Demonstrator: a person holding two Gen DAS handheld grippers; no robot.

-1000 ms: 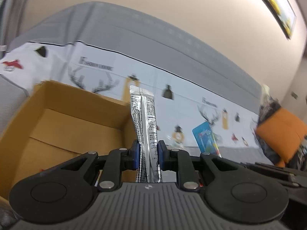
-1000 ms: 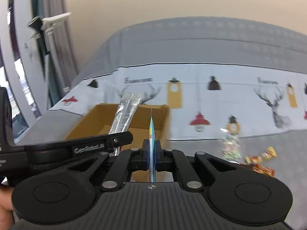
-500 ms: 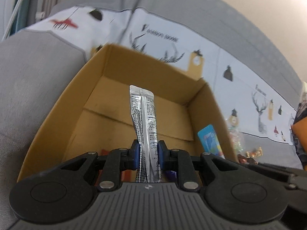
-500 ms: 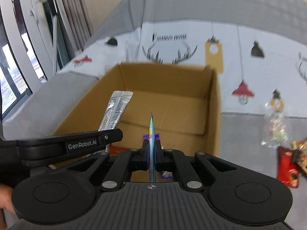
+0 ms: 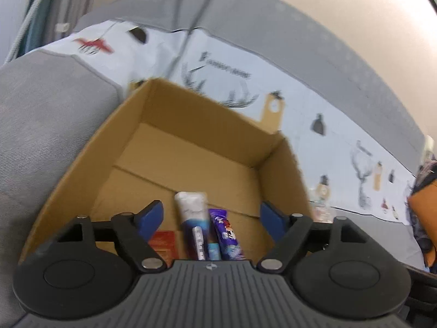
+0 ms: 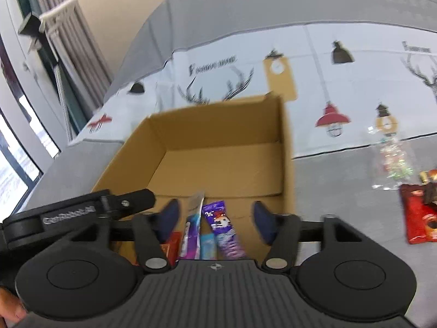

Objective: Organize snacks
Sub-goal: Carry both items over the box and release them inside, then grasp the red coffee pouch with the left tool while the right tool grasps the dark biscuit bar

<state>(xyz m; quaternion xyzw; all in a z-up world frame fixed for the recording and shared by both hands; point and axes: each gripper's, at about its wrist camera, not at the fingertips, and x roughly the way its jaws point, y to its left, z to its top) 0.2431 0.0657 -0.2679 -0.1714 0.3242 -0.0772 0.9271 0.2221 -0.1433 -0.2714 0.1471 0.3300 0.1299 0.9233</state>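
An open cardboard box [image 5: 153, 147] [image 6: 284, 147] sits on the grey sofa. My left gripper [image 5: 211, 216] is open and empty above the box's near end. Below it lie a silver-white stick pack [image 5: 192, 216], a purple snack pack [image 5: 225, 232], a small blue pack [image 5: 213, 251] and a red pack [image 5: 164, 242]. My right gripper [image 6: 214, 218] is also open and empty over the same spot, with the stick pack [image 6: 191, 232], purple pack [image 6: 222, 228], blue pack [image 6: 206, 246] and red pack [image 6: 172, 246] beneath. The left gripper's arm [image 6: 68, 213] shows at its left.
A printed white-and-grey cover drapes the sofa back [image 6: 327, 63]. To the right of the box lie a clear candy bag [image 6: 390, 161] and a red packet [image 6: 420, 216]. An orange cushion [image 5: 426, 213] is at the far right. Curtains and a window [image 6: 41, 82] stand left.
Both grippers have opened and let go of their packs, which now lie in the box. Both views have tilted slightly down over the box.
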